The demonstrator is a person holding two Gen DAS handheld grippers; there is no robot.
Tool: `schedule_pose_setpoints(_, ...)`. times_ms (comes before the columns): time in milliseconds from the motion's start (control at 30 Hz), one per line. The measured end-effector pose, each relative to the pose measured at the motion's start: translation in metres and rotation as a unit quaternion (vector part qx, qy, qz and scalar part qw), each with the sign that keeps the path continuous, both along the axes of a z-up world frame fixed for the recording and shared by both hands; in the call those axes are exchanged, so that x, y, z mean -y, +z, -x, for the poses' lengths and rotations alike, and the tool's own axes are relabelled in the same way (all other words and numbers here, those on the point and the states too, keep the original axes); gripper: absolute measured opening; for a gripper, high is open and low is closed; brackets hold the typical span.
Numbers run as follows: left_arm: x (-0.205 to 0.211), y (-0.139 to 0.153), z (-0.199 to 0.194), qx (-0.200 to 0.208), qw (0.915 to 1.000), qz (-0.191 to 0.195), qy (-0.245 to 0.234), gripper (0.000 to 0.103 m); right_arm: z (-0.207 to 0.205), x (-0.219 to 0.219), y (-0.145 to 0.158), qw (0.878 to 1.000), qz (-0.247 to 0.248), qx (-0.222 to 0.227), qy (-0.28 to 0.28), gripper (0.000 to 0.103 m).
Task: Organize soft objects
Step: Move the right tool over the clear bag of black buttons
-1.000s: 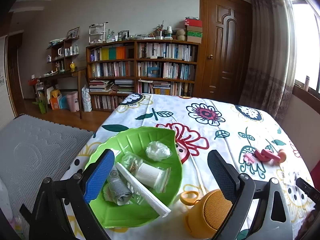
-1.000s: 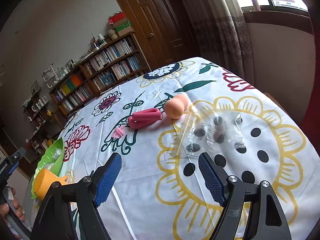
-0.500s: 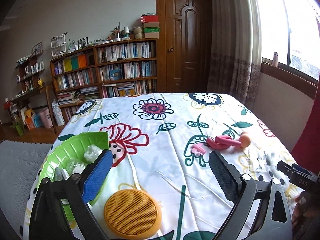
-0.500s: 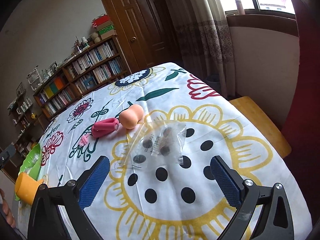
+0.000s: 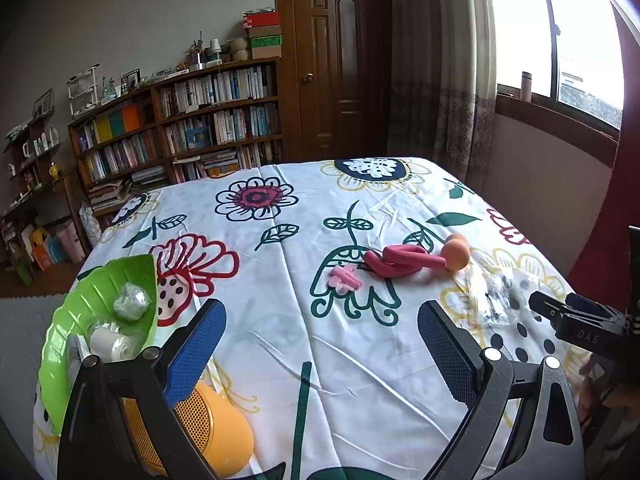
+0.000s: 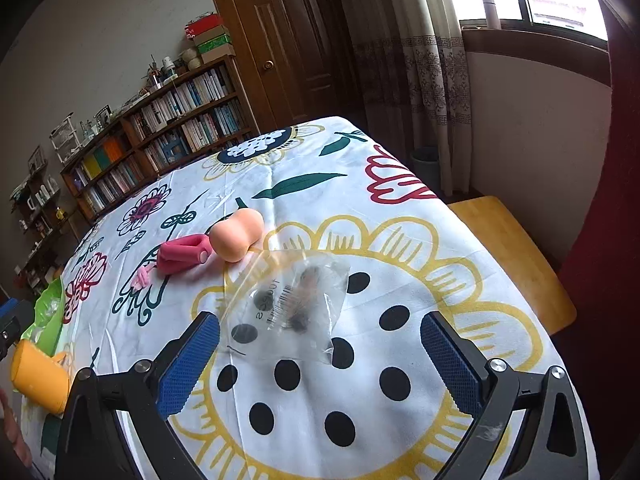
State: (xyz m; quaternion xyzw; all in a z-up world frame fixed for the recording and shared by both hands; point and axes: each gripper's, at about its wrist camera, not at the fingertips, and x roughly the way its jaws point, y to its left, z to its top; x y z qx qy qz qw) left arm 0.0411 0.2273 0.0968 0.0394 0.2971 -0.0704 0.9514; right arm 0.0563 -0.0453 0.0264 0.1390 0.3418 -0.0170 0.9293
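A clear plastic bag [image 6: 290, 306] with small dark items lies on the flowered tablecloth, just ahead of my right gripper [image 6: 320, 360], which is open and empty. Beyond the bag sit a peach sponge [image 6: 237, 235] and a pink foam roller [image 6: 183, 251]. The left wrist view shows the roller [image 5: 400, 261], the sponge [image 5: 456, 254] and the bag [image 5: 494, 300] to the right. My left gripper [image 5: 320, 344] is open with nothing between its fingers. A green leaf-shaped bowl [image 5: 64, 344] at the left holds wrapped soft items [image 5: 129, 306]. An orange round speaker [image 5: 216, 432] lies under the left finger.
A small pink piece [image 5: 345, 276] lies beside the roller. A wooden stool [image 6: 516, 256] stands off the table's right edge. Bookshelves [image 5: 180, 136], a door [image 5: 340, 64] and a curtained window [image 5: 552, 40] are behind. The right gripper's body [image 5: 580, 328] shows at the left view's right edge.
My left gripper has swung right, away from the green bowl toward the table's middle. My right gripper has moved closer to the clear bag, which now lies nearer its fingers.
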Motion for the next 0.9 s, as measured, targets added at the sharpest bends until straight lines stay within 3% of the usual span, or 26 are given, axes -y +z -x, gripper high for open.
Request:
schedule_pose_setpoints(467,0.002,-0.017,-0.021,-0.030,0.9994,0.002,0.014,0.097,-0.045,-0.032,-0.016,0.994,0.048,-0.063,0.070,0.102)
schedule_pose_setpoints(900,0.013,-0.041,-0.060,-0.067,0.9975,-0.001,0.023,0.097,-0.047,-0.036,-0.018,0.992,0.073,-0.074,0.072,0.102)
